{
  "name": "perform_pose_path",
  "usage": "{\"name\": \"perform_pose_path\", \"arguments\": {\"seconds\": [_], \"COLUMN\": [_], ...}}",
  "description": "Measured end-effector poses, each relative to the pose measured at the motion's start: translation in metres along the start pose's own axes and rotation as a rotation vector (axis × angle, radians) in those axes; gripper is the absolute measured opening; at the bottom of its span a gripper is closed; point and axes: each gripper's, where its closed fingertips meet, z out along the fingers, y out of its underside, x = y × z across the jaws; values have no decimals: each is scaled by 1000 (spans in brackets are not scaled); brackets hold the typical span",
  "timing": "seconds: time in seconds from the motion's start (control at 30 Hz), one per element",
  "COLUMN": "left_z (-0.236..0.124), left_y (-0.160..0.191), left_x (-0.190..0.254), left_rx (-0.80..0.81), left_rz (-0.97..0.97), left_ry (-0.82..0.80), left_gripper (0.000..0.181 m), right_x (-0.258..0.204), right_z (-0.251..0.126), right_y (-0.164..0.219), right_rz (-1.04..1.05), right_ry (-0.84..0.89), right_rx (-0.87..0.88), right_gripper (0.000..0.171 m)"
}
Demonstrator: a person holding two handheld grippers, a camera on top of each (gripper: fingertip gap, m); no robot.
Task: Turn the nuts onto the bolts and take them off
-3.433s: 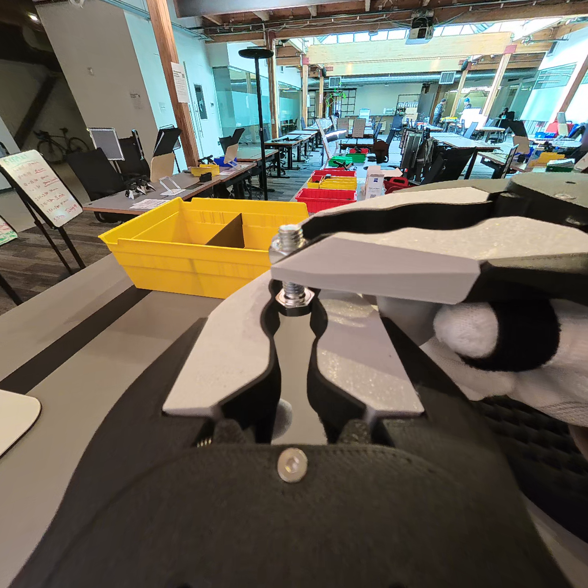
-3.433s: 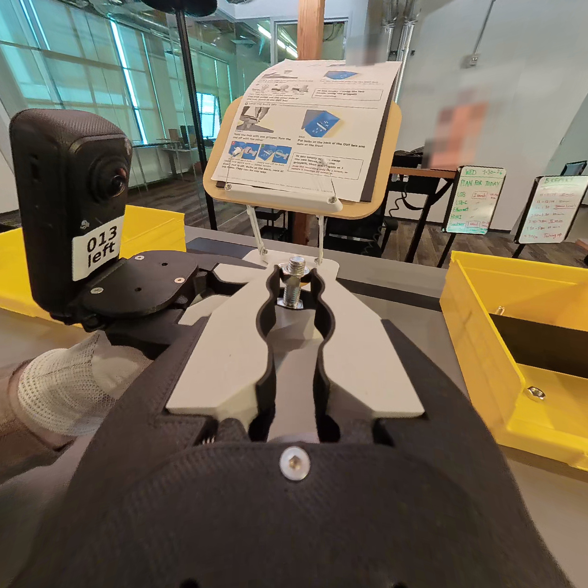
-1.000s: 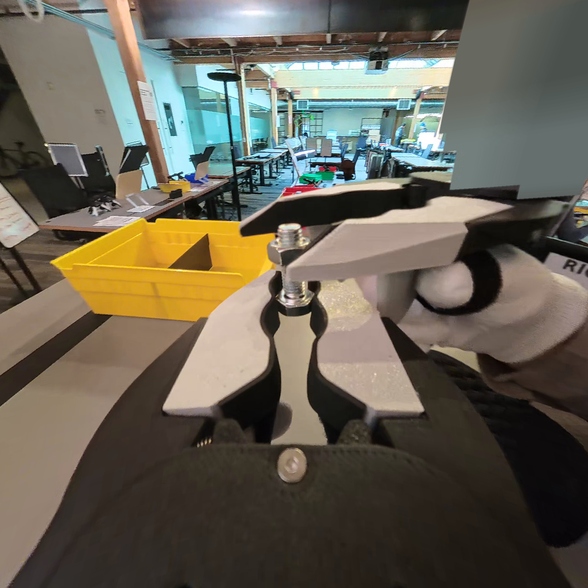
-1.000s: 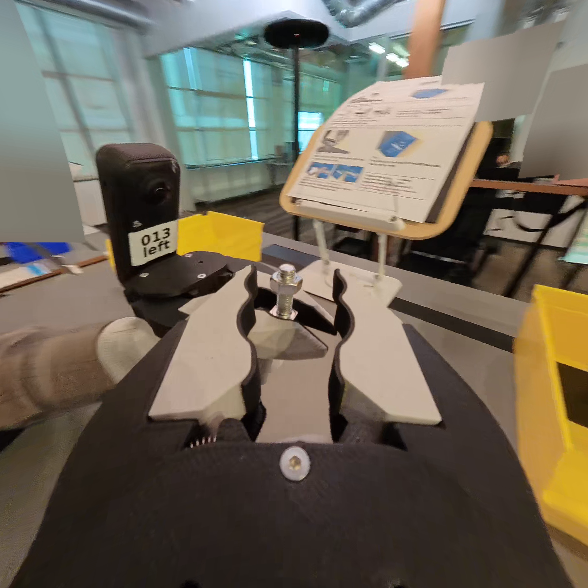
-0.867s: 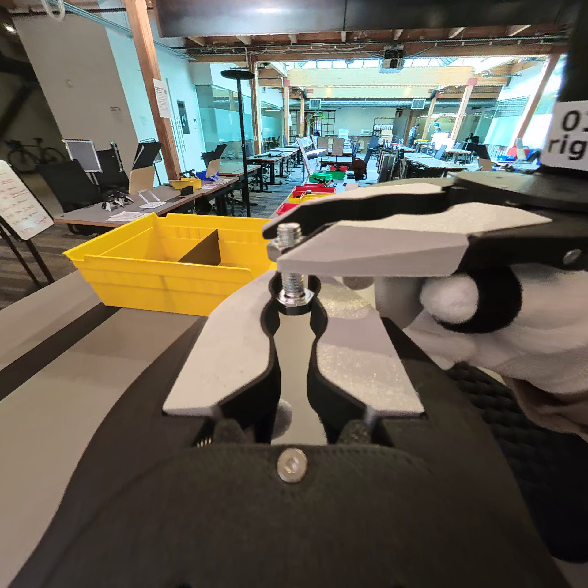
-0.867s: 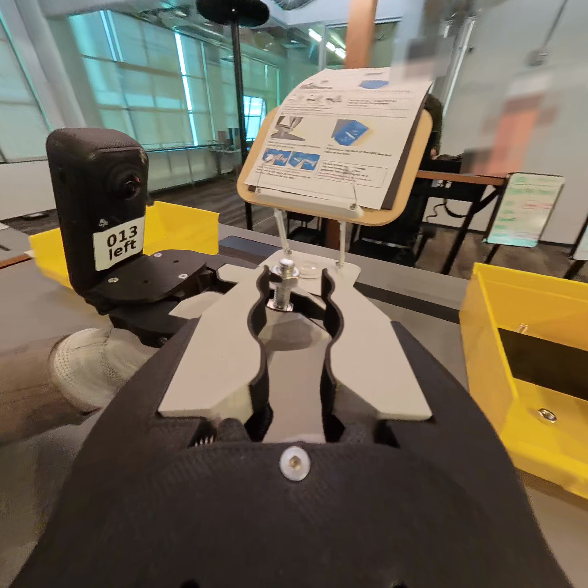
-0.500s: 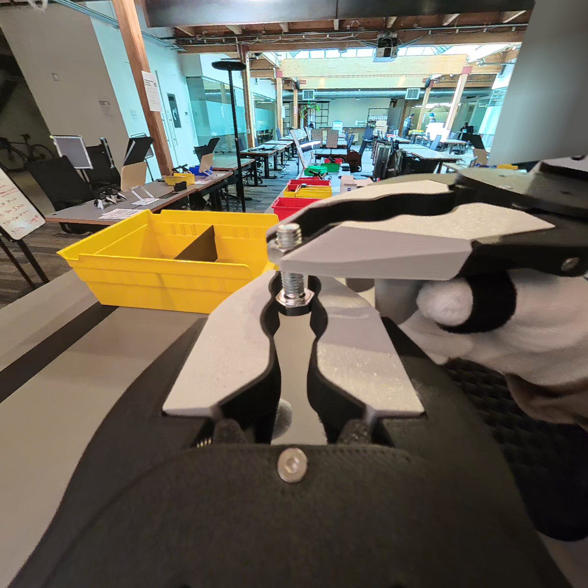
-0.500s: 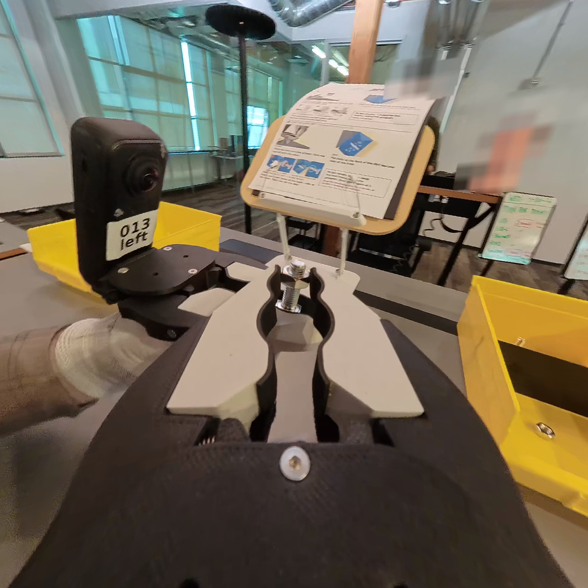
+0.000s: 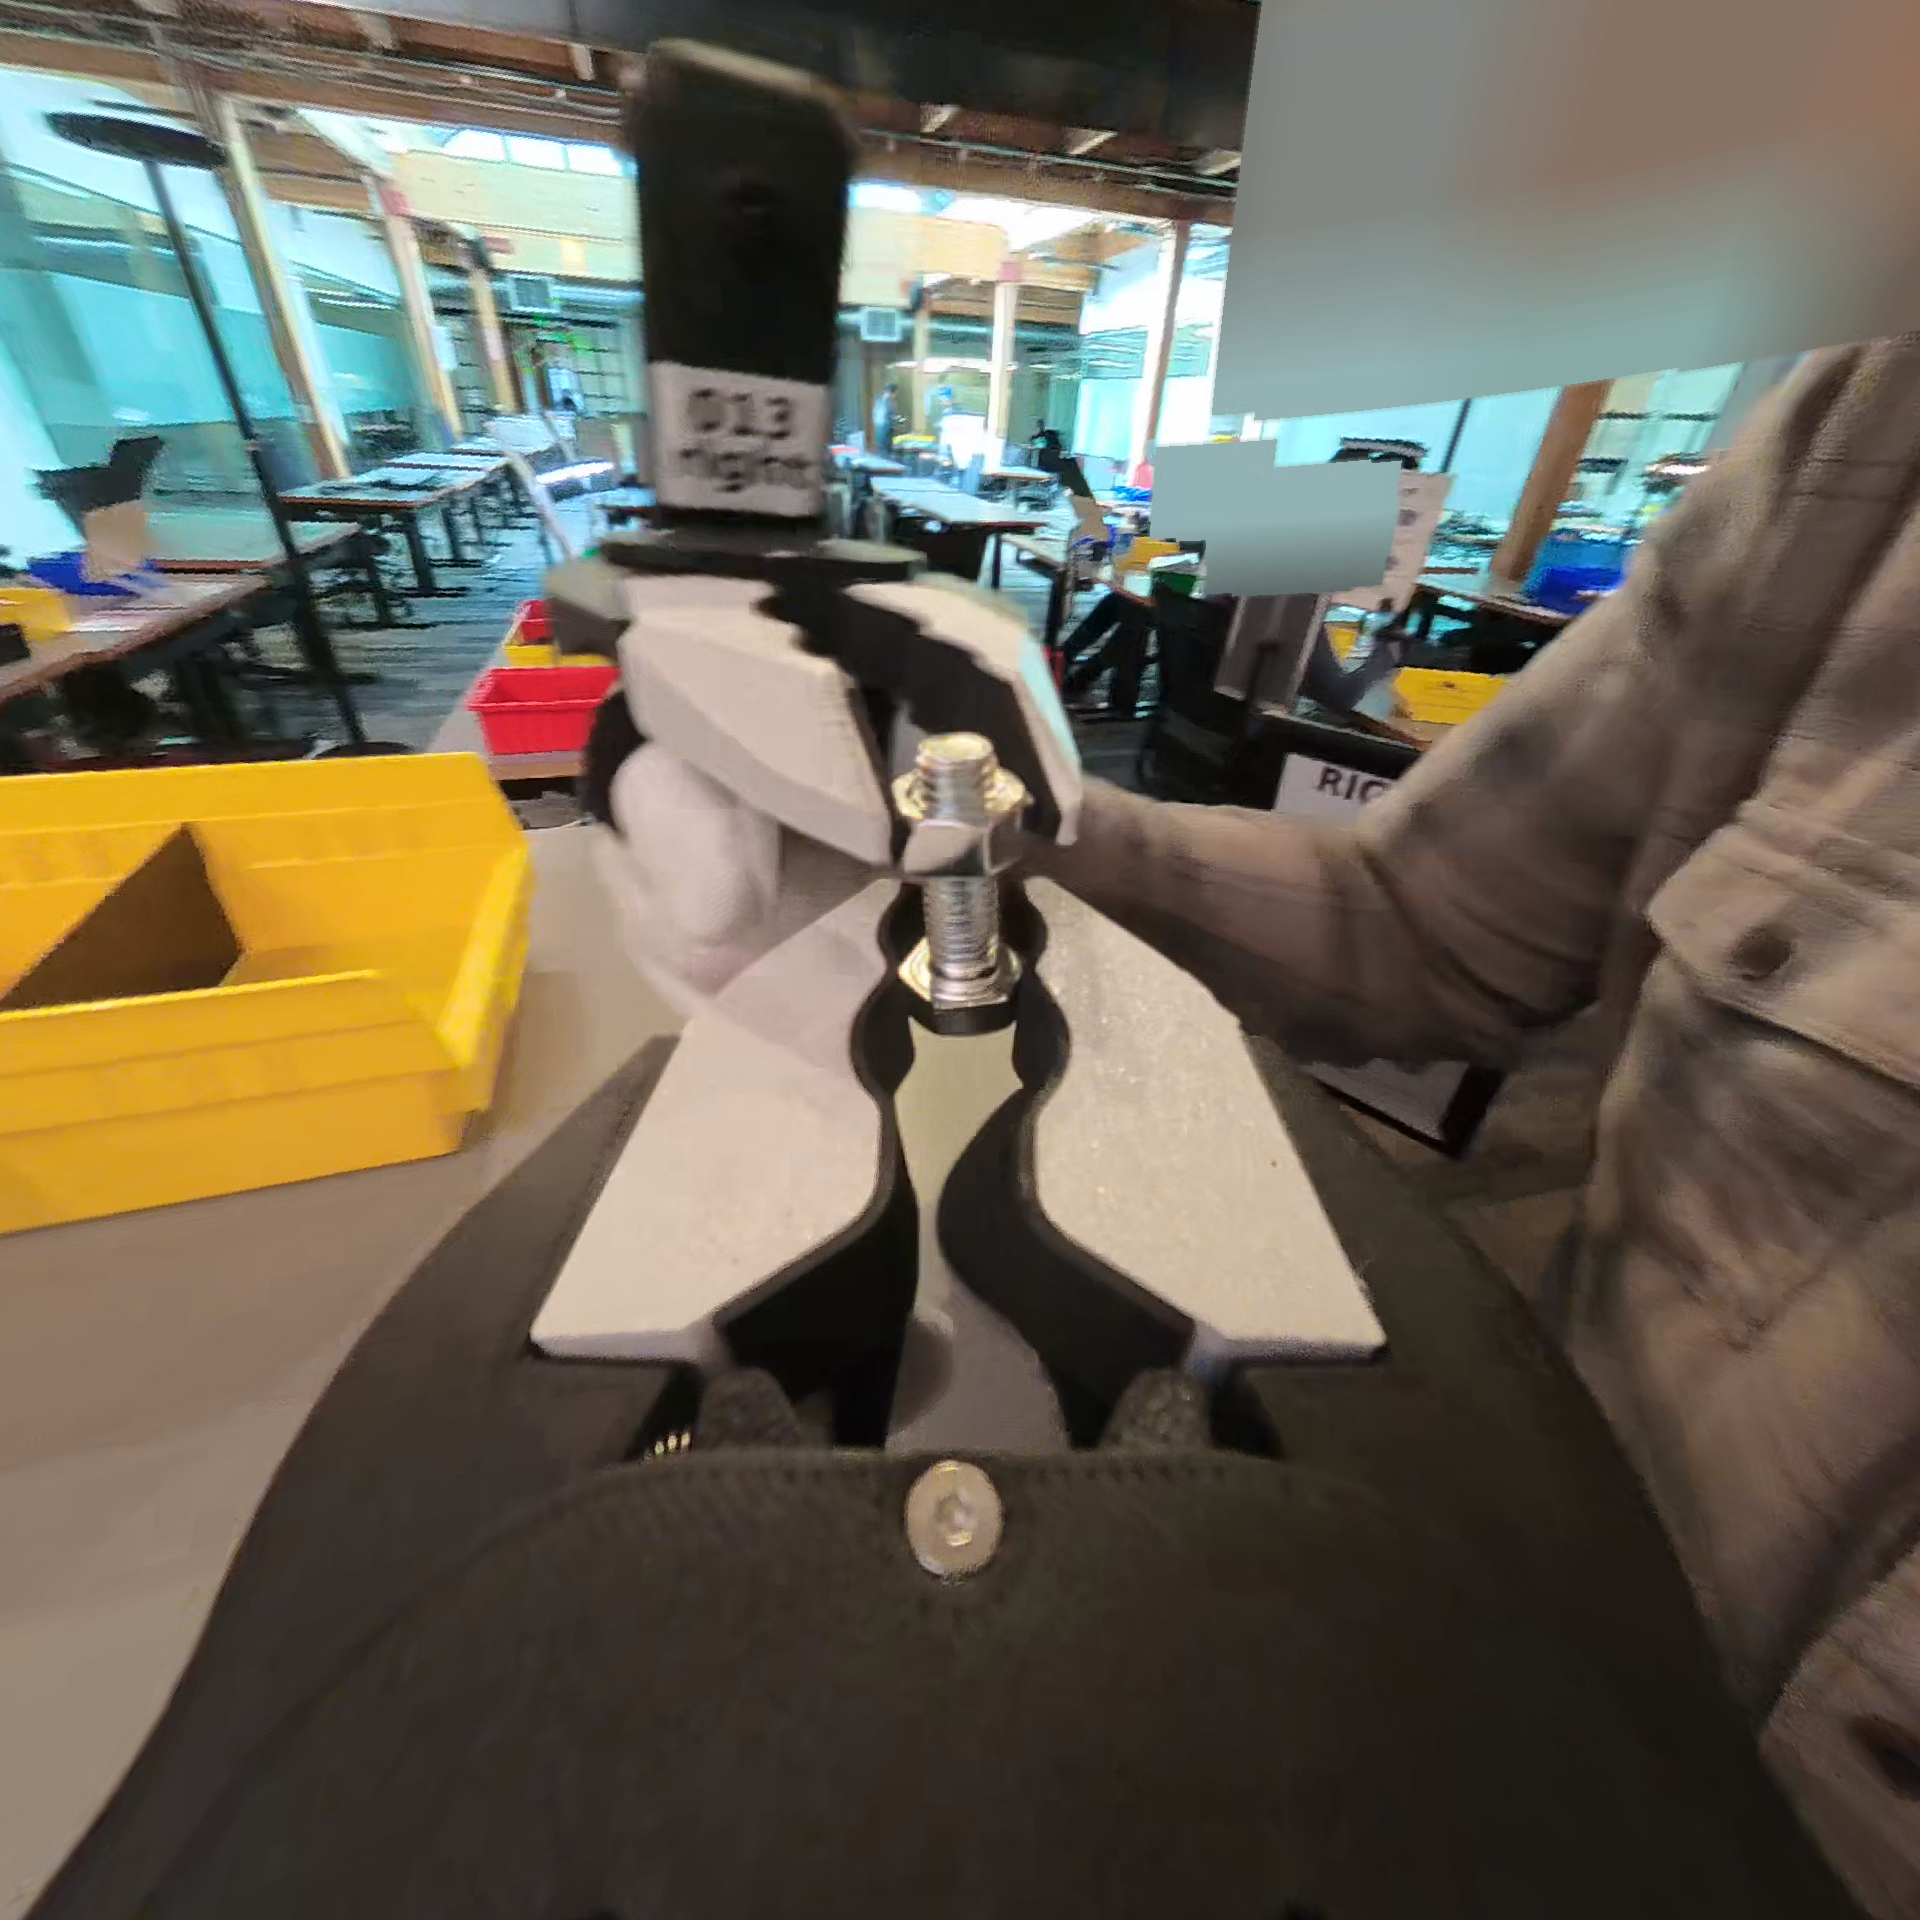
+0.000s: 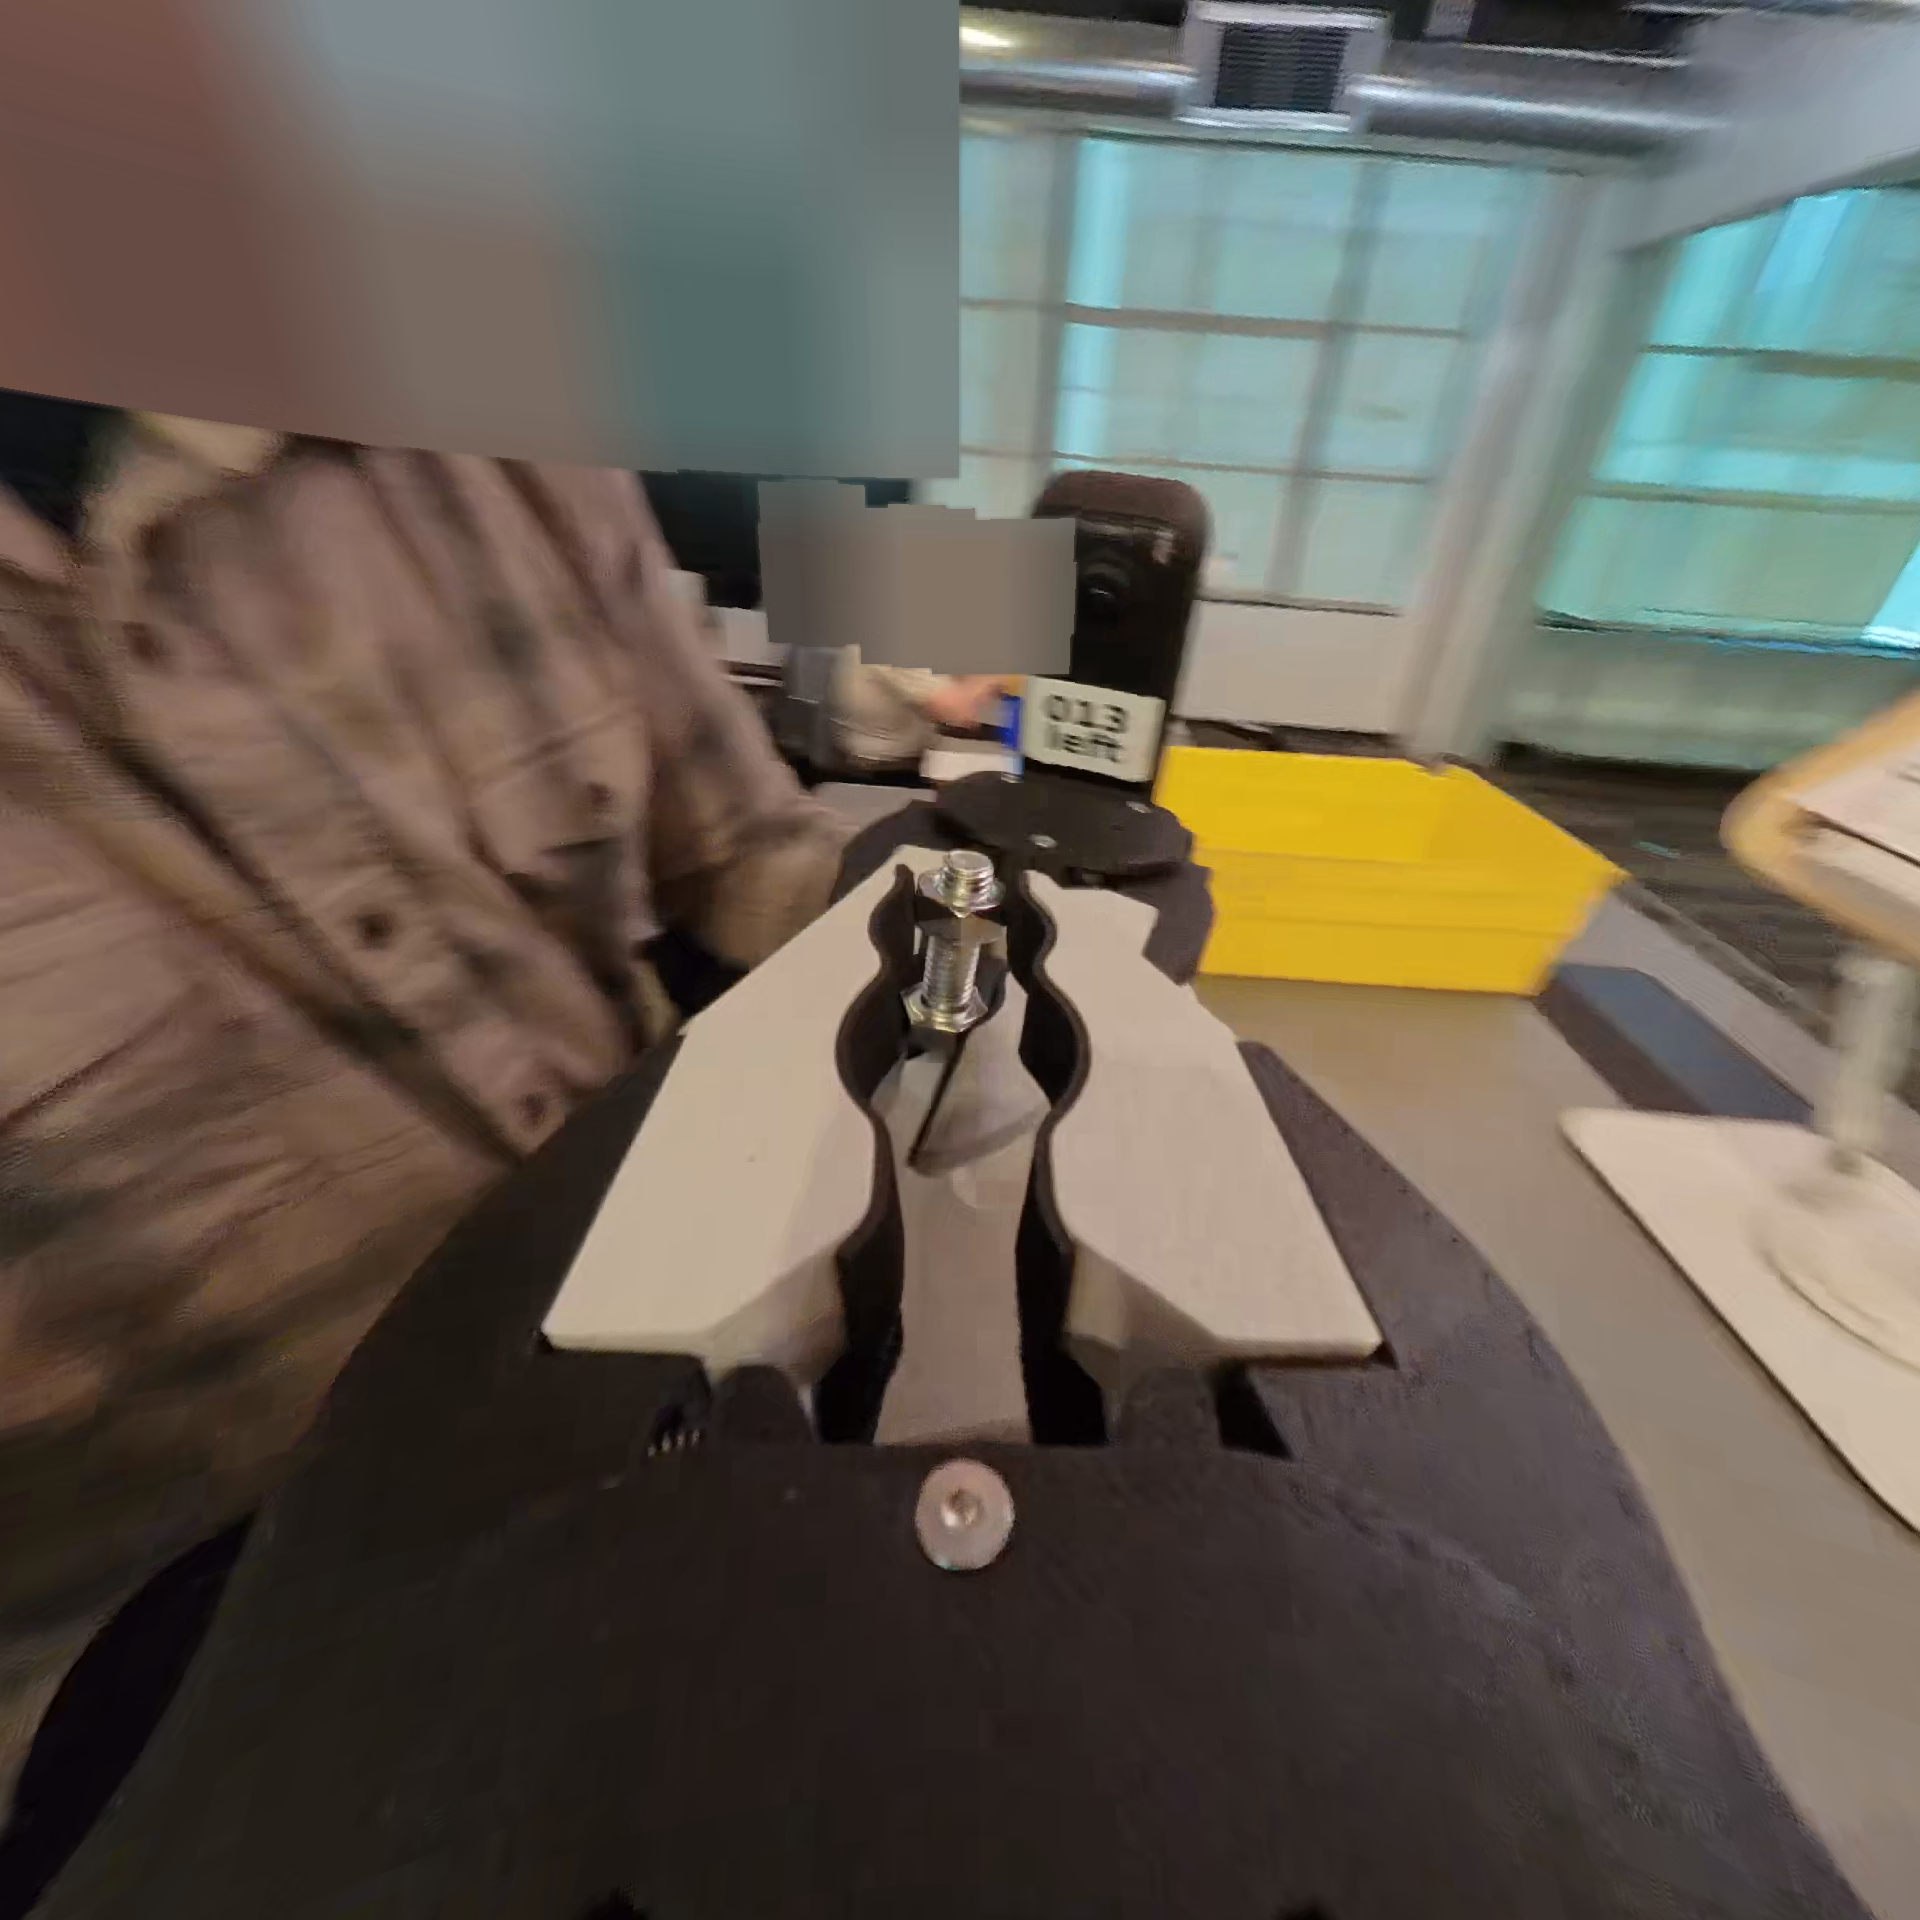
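Note:
A silver bolt (image 9: 956, 925) stands upright, its hex head (image 9: 958, 987) clamped between the tips of my left gripper (image 9: 961, 925), which is shut on it. A silver nut (image 9: 961, 836) sits on the thread near the bolt's top. My right gripper faces the left camera from behind the bolt, and its grey fingers (image 9: 758, 717) close on the nut. In the right wrist view my right gripper (image 10: 958, 896) is shut around the nut (image 10: 958, 902), with the bolt's thread (image 10: 948, 966) below and the left gripper's black body (image 10: 1060, 831) beyond.
A yellow bin (image 9: 312, 1018) with a dark divider stands on the grey table at the left; it also shows in the right wrist view (image 10: 1351, 883). A paper stand's white base (image 10: 1714, 1247) is at the right. The person's shirt (image 9: 1714, 987) fills the right side. My right fingertips sit around 5 centimetres from my left ones.
Both grippers have swung round the bolt: the right one now faces the left camera instead of coming in from the right. The nut is still near the bolt's top.

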Motion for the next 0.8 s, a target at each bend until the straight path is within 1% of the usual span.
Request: {"name": "perform_pose_path", "arguments": {"seconds": [0.03, 0.1, 0.13, 0.27, 0.4, 0.47, 0.57, 0.67, 0.73, 0.77, 0.8], "left_z": [3, 6, 7, 8, 6, 2, 1, 1, 1, 0, -1], "left_y": [0, 1, 1, -3, -6, -8, -7, -6, -3, -3, -1], "left_x": [6, 16, 19, 33, 56, 71, 89, 88, 78, 70, 62], "left_rx": [2, -11, -8, 10, 32, 43, 34, 20, 10, 9, 4], "left_rz": [-8, -3, -1, -23, -62, -62, 0, 24, 29, 22, 24], "left_ry": [23, 68, 75, 149, 298, 380, 444, 426, 383, 357, 321], "left_gripper": [16, 16, 16, 16, 16, 15, 16, 16, 16, 16, 16], "right_x": [-6, -20, -23, -36, -53, -63, -81, -83, -75, -70, -66], "right_z": [-1, -4, -4, -6, -1, 4, 10, 12, 12, 10, 8], "right_y": [-1, -2, -3, -7, -9, -12, -13, -13, -10, -10, -9], "right_rz": [2, 73, 66, 63, 22, -16, -75, -82, -75, -58, -47], "right_ry": [-90, -296, -360, -571, -734, -775, -820, -791, -728, -699, -663], "right_rx": [23, 56, 73, 110, 86, 66, 17, -17, -57, -72, -96], "right_gripper": [15, 15, 15, 16, 16, 16, 16, 16, 16, 19, 29]}}
